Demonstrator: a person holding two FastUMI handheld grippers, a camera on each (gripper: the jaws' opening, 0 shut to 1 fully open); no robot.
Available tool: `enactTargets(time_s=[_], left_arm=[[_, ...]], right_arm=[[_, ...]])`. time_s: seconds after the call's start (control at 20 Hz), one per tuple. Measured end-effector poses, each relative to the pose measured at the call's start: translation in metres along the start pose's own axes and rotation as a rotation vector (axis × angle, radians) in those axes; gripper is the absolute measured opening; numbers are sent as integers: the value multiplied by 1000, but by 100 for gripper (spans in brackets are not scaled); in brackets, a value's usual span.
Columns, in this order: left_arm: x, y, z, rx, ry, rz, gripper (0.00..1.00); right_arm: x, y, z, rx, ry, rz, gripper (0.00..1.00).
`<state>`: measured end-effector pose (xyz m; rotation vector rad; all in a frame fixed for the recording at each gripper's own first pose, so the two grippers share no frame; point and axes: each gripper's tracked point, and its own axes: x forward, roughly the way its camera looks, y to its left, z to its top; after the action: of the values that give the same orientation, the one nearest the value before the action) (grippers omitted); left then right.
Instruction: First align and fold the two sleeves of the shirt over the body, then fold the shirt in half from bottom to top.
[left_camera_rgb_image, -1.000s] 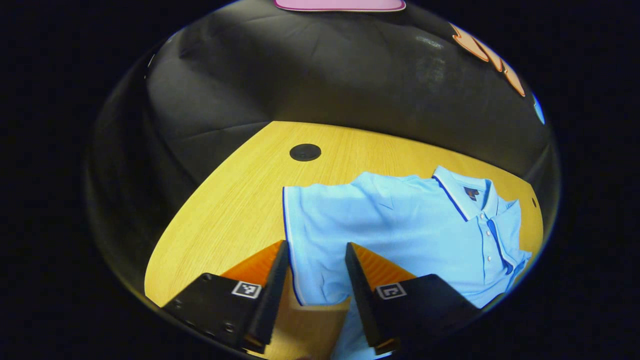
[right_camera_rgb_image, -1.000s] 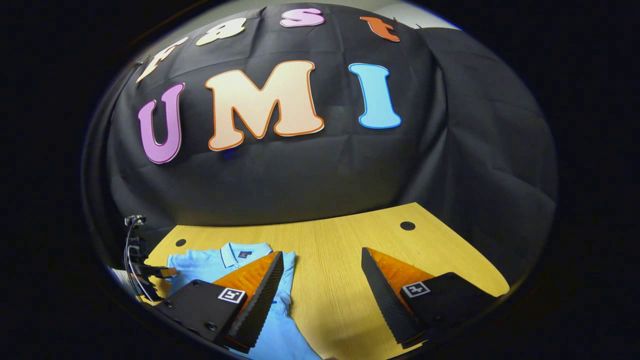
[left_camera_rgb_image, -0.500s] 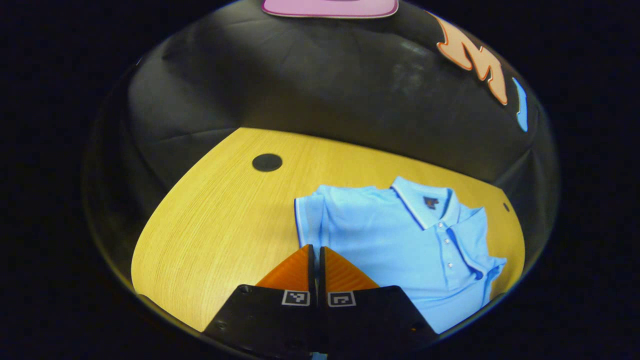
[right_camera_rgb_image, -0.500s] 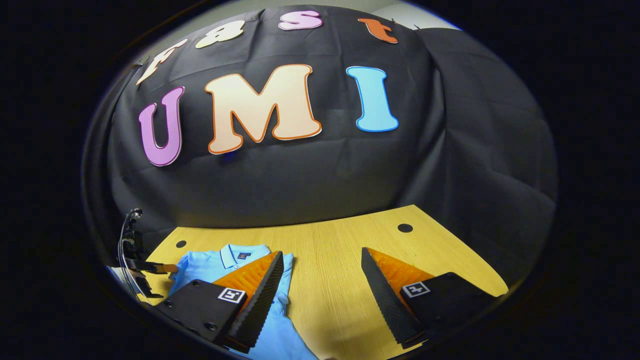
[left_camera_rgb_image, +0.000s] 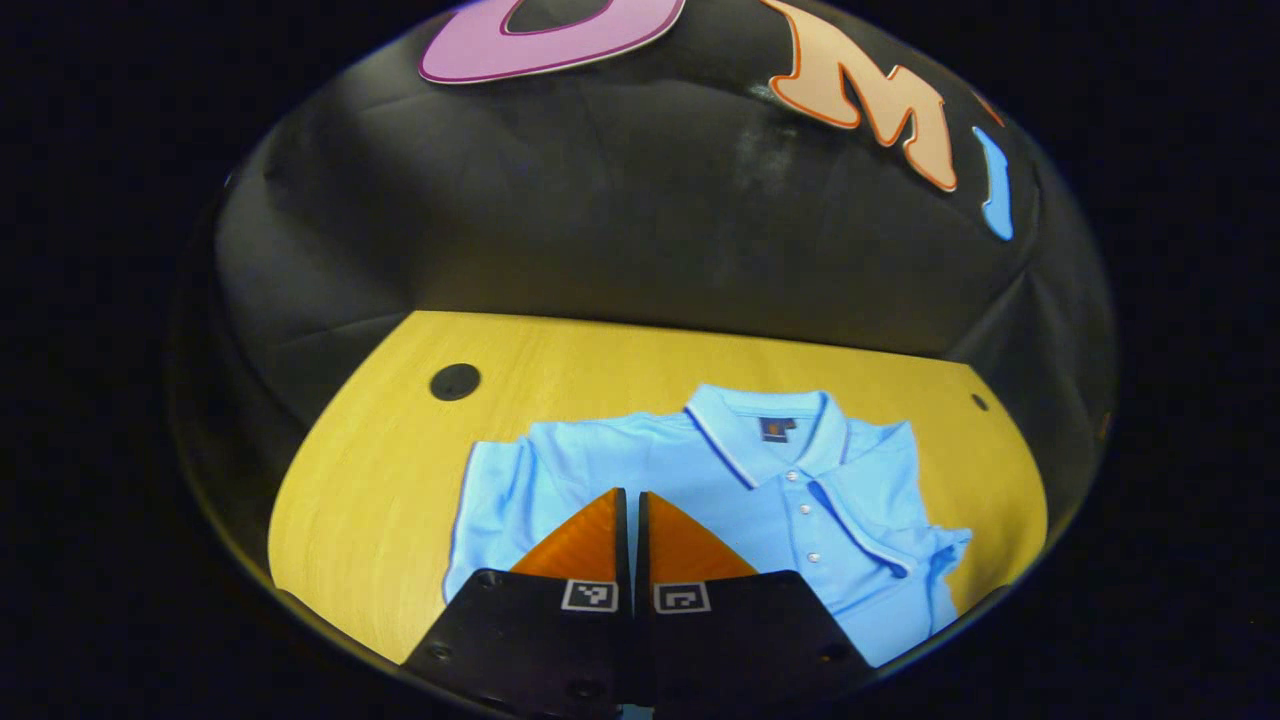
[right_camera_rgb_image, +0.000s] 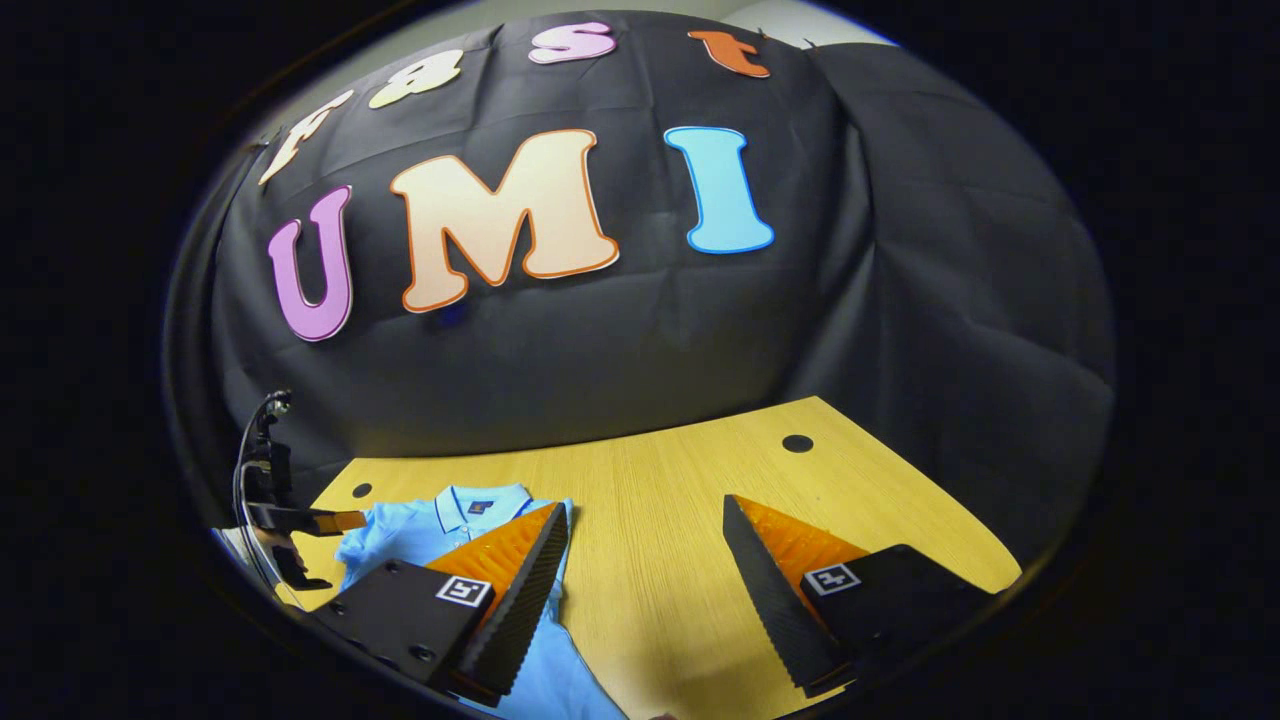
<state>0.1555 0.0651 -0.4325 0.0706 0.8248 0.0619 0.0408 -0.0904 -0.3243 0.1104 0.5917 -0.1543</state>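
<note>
No words or numbers can be read. The left gripper (left_camera_rgb_image: 634, 505) carries two small square black-and-white coded markers on its body just behind its fingers; the right gripper (right_camera_rgb_image: 645, 540) carries one on each finger base. These are patterns, not letters. Ahead of the left gripper, the shirt (left_camera_rgb_image: 700, 480) has a small dark neck label (left_camera_rgb_image: 773, 428) inside its collar, too small to read.

Table (left_camera_rgb_image: 380, 480): yellow wood-grain top with round dark cable holes. On it lies one light-blue polo shirt (left_camera_rgb_image: 800, 500), flat, collar toward the booth wall, just ahead of the left gripper (left_camera_rgb_image: 632, 500), ahead-left of the right gripper (right_camera_rgb_image: 645, 560).
</note>
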Motion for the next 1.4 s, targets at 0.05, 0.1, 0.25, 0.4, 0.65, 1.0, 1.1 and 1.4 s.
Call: enactTargets(time_s=[0.05,0.1,0.25,0.4,0.65,1.0,1.1,1.4], left_arm=[[-1,7,-2,-15,3,17,0],[-4,7,-6,-31,19,7,1],[5,20,-25,-29,68,-7,87],[15,35,-40,-1,117,27,94],[30,45,-42,42,129,66,93],[24,69,-38,-21,135,126,95],[27,56,-51,-7,190,71,95],[27,24,-53,85,290,-54,77]], right_arm=[[-1,-4,1,1,-1,-6,97],[-1,-7,2,0,-5,-13,97],[3,-11,0,-3,-3,-22,98],[7,-6,-6,-2,10,-14,98],[10,-2,-13,-14,27,-4,97],[7,-8,-16,-2,24,-8,98],[7,-8,-23,14,37,-13,98],[4,-8,-20,20,33,-22,98]])
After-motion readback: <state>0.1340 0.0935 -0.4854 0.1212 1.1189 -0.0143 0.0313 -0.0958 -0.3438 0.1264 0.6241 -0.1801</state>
